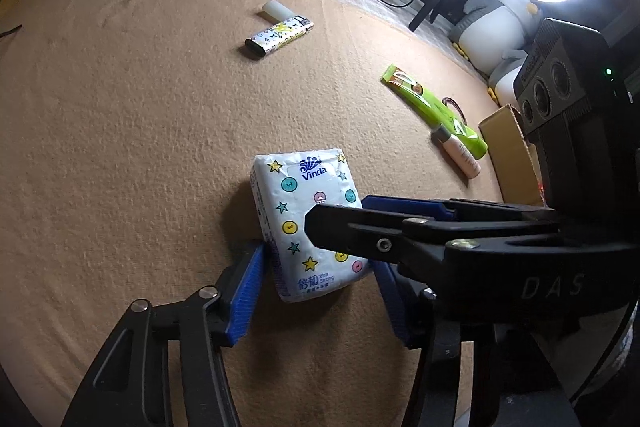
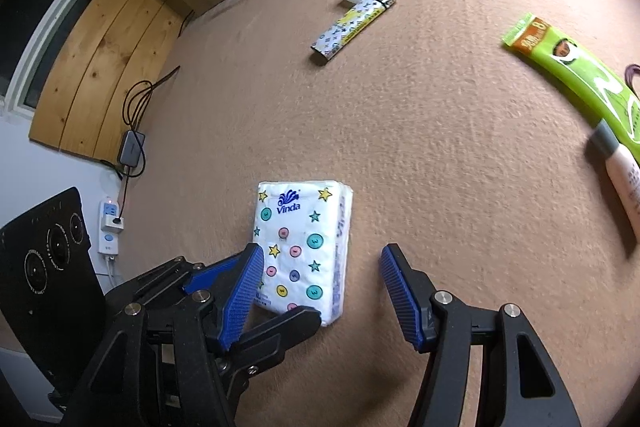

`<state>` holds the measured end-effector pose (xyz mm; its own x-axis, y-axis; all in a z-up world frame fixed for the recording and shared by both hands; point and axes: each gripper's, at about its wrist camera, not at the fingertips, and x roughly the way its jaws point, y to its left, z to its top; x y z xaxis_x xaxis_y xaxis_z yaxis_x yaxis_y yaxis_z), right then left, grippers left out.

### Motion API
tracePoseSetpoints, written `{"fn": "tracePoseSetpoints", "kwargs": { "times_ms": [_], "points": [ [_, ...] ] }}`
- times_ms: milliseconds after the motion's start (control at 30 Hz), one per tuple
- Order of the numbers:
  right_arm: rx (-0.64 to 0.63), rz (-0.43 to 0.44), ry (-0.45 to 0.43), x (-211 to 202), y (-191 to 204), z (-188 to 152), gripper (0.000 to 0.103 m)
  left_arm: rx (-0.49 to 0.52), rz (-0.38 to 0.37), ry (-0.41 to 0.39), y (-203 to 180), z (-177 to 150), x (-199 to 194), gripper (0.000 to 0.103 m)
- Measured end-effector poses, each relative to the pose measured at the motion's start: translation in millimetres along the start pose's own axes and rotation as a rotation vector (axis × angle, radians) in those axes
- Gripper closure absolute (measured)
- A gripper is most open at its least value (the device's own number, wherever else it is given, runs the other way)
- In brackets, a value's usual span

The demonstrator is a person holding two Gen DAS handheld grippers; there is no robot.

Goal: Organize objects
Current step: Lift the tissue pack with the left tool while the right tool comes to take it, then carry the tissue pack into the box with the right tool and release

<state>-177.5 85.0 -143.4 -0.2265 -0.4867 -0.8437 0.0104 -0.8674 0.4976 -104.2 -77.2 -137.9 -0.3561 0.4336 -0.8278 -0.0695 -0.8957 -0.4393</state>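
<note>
Our left gripper point(image 1: 316, 267) clamps the white star-printed tissue pack point(image 1: 308, 223) on the tan carpet point(image 1: 120, 147); our right gripper point(image 2: 320, 291) gapes beside it, empty. We cannot see inside the brown cardboard box point(image 1: 508, 155).

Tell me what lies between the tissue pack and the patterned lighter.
Nothing: in both wrist views only bare tan cloth stretches from the tissue pack to the lighter.
</note>
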Motion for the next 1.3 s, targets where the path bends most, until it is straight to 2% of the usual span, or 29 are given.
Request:
{"fn": "tracePoseSetpoints", "kwargs": {
  "times_ms": [133, 367, 567, 867, 1300],
  "points": [
    [-0.021, 0.002, 0.016, 3, 6, -2, 0.061, -0.003, 0.000, 0.001, -1, 0, 0, 0.050],
    [-0.025, -0.004, -0.010, -6, 6, -5, 0.066, 0.012, 0.009, -0.012, -11, 0, -3, 0.051],
    [-0.029, -0.017, -0.058, -29, 3, -11, 0.066, 0.058, 0.001, -0.037, -39, 6, -10, 0.051],
    [0.026, -0.057, -0.178, -99, -35, -22, 0.066, 0.181, -0.061, -0.059, -118, 28, -1, 0.051],
    [0.145, -0.167, -0.339, -207, -124, -44, 0.066, 0.338, -0.198, -0.043, -272, 53, 48, 0.051]
  ]
}}
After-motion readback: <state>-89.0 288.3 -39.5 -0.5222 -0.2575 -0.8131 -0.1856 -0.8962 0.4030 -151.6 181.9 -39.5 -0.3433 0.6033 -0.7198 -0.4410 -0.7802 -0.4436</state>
